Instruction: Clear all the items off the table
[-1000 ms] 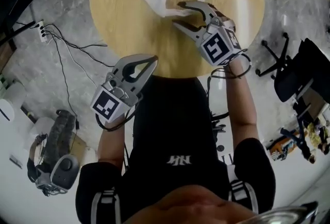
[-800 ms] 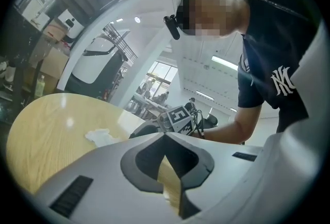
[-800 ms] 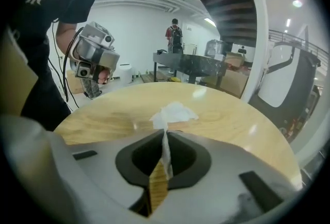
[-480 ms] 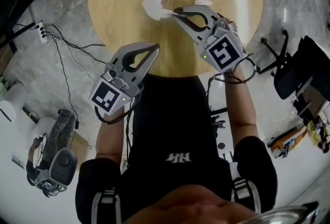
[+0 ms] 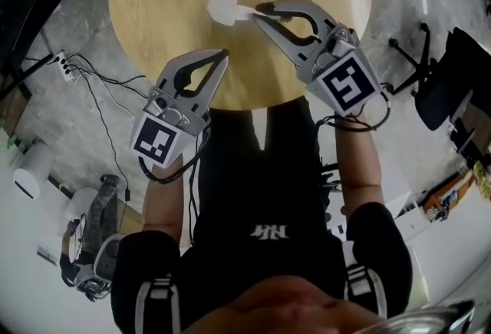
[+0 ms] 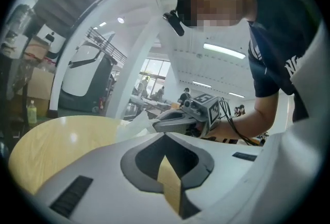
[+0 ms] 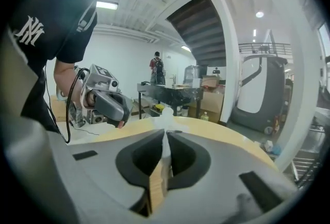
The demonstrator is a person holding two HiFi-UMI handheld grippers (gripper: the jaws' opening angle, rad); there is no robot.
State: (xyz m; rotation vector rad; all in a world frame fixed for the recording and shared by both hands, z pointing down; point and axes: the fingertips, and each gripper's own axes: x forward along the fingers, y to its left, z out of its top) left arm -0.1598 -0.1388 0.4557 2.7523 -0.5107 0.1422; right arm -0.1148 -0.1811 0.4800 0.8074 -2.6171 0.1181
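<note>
A crumpled white tissue (image 5: pixel 222 4) hangs over the round wooden table (image 5: pixel 161 2), and my right gripper (image 5: pixel 259 14) is shut on one end of it. In the right gripper view the tissue (image 7: pixel 164 138) runs up between the closed jaws. My left gripper (image 5: pixel 224 54) is shut with nothing in it, over the table's near edge, to the left of the right one and nearer to me. In the left gripper view the tissue (image 6: pixel 135 126) shows ahead of the right gripper (image 6: pixel 154 126). No other white piece is in sight on the table.
On the floor to the left lie black cables (image 5: pixel 100 83) and a power strip (image 5: pixel 61 57). A black office chair (image 5: pixel 449 79) stands to the right. Headphones and a bag (image 5: pixel 96 267) lie at the lower left. A black workbench (image 7: pixel 170 93) stands beyond the table.
The right gripper's jaws, open around the tissue a second ago, have shut on it and lifted it. The left gripper has moved forward to the table's edge. A second white scrap is out of sight now.
</note>
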